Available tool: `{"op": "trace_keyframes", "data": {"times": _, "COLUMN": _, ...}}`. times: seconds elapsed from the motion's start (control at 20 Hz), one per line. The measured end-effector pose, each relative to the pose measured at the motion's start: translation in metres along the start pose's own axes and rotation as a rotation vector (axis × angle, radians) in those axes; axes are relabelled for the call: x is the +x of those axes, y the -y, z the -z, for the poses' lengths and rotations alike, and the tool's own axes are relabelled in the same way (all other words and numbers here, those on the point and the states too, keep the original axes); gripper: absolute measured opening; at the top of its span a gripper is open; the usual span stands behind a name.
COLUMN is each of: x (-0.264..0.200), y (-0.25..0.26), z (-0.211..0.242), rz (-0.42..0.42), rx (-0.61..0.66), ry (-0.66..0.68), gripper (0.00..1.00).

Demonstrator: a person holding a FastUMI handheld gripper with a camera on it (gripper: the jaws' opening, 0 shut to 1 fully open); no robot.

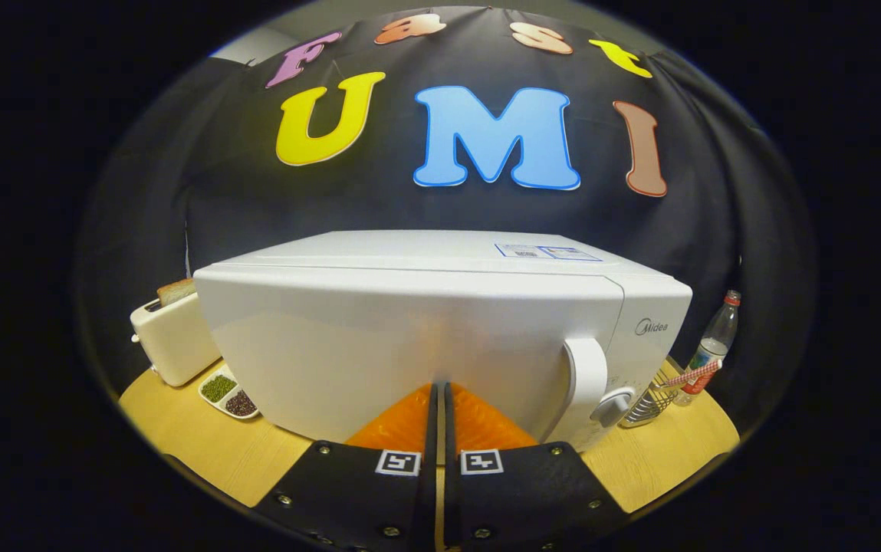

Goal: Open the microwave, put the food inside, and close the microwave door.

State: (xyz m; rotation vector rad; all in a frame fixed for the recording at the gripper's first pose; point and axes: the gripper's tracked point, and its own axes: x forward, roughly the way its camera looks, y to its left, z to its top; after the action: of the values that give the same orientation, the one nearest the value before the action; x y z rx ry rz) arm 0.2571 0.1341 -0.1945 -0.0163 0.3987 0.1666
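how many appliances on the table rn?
2: the microwave, door closed, just ahead of the shut gripper, and a toaster beside it. More may be hidden behind the microwave.

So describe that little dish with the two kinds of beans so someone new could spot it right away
Start at the big white microwave just beyond the shut tongs. Beside it stands a cream toaster with bread in its slot. On the wooden table before the toaster lies the small white dish, the only thing with two compartments, one green, one dark.
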Motion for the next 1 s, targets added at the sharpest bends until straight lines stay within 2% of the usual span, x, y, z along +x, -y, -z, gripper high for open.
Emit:
{"op": "trace_keyframes", "data": {"times": 0.2, "x": -0.023, "y": 0.006, "z": -0.014, "rz": 0.010, "rx": 0.019, "ry": 0.029, "gripper": 0.05}}
{"op": "trace_keyframes", "data": {"times": 0.5, "x": -0.085, "y": 0.009, "z": -0.030, "rz": 0.034, "rx": 0.031, "ry": 0.089, "gripper": 0.05}}
{"op": "trace_keyframes", "data": {"times": 1.0, "x": -0.181, "y": 0.001, "z": -0.025, "rz": 0.050, "rx": 0.015, "ry": 0.150, "gripper": 0.06}}
